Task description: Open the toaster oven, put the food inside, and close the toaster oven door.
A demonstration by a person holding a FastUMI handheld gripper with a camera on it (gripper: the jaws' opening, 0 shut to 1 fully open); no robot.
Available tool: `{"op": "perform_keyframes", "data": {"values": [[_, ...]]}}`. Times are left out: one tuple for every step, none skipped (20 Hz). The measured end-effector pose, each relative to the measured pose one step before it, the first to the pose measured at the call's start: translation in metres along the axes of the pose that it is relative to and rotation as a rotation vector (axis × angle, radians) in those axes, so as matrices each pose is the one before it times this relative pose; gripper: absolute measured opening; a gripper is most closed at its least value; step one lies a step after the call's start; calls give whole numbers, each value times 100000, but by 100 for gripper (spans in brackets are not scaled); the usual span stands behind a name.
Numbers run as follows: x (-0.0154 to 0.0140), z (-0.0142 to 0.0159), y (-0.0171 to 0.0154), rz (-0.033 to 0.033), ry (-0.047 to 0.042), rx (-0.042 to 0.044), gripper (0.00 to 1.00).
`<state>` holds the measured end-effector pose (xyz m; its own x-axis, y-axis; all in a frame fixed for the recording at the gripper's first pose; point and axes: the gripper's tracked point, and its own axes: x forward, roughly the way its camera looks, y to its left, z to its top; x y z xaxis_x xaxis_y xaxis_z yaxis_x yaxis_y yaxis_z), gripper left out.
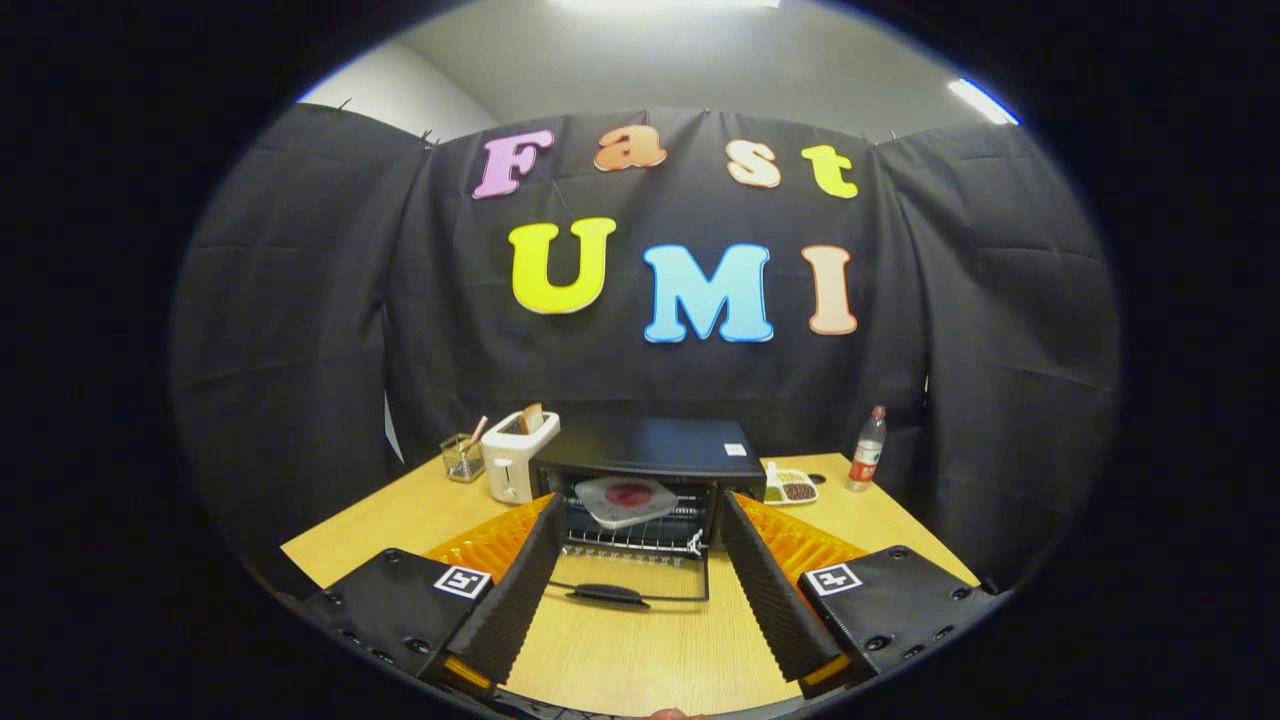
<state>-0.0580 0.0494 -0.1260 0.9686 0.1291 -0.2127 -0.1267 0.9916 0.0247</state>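
A black toaster oven (pixel 655 450) stands on the wooden table (pixel 640 650), beyond my fingers. Its glass door (pixel 625 578) lies folded down flat toward me, with its black handle (pixel 608 595) at the near edge. Inside, a pale plate (pixel 625 500) with a red piece of food (pixel 628 493) rests tilted on the wire rack (pixel 630 540). My gripper (pixel 640 600) hovers over the table in front of the door, open wide, with nothing between its fingers. The door's handle sits in the gap between them, lower down.
A white pop-up toaster (pixel 515 455) with a slice of bread stands left of the oven, a small clear holder (pixel 462 456) beside it. Right of the oven lie a small dish of food (pixel 790 488) and a plastic bottle (pixel 867 450). Black cloth walls the booth.
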Motion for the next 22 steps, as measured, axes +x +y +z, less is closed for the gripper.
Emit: {"op": "perform_keyframes", "data": {"values": [[415,-1672,36,-571,3510,-1452,98],[471,-1696,125,-394,3989,-923,98],[649,-1567,180,-170,3594,-548,98],[882,-1632,276,164,3936,64,98],[895,-1553,244,171,4458,633,98],[977,-1438,183,24,4360,972,98],[1022,-1207,219,-182,4317,1123,98],[1149,-964,215,205,3262,846,98],[1078,-728,369,452,2697,330,98],[1226,-740,476,847,2986,-515,99],[1117,-350,182,-50,2055,-1549,99],[1109,-323,219,159,2018,-1789,98],[1109,-215,565,1587,1679,-1381,99],[1025,-272,547,1215,2242,-1437,99],[800,-557,193,793,2274,-1601,99],[741,-502,224,310,2695,-1043,99],[936,-409,443,625,2407,-52,99],[896,-137,385,426,1792,126,99],[708,-50,-123,-1507,1218,-560,99],[643,-213,-215,-1653,1361,-114,99],[597,-262,-246,-1780,2139,729,99],[738,-292,-218,-1047,2432,729,99]]}}
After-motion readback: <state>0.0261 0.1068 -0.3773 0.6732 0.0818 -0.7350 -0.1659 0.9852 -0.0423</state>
